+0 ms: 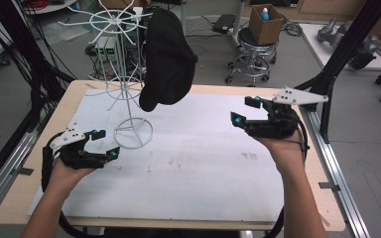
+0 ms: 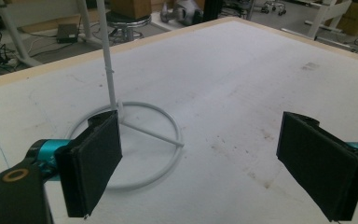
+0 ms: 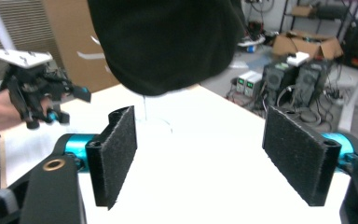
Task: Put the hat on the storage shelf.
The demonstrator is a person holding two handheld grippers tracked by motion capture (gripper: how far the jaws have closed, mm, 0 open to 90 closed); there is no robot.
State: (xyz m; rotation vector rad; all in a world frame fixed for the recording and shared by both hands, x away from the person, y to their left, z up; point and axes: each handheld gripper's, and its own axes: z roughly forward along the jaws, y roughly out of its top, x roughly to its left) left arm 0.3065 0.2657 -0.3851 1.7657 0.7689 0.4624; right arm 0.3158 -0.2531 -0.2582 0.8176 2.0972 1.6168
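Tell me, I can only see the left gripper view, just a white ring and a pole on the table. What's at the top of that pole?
Observer: A black cap hangs on the white wire rack, up near its top.
Operator: Is somebody holding the cap?
Observer: No. The right gripper is off to the cap's right, jaws open, nothing between them.
Operator: And my gripper, where is it?
Observer: The left gripper sits low over the table, just left of the rack's ring base, jaws open too.
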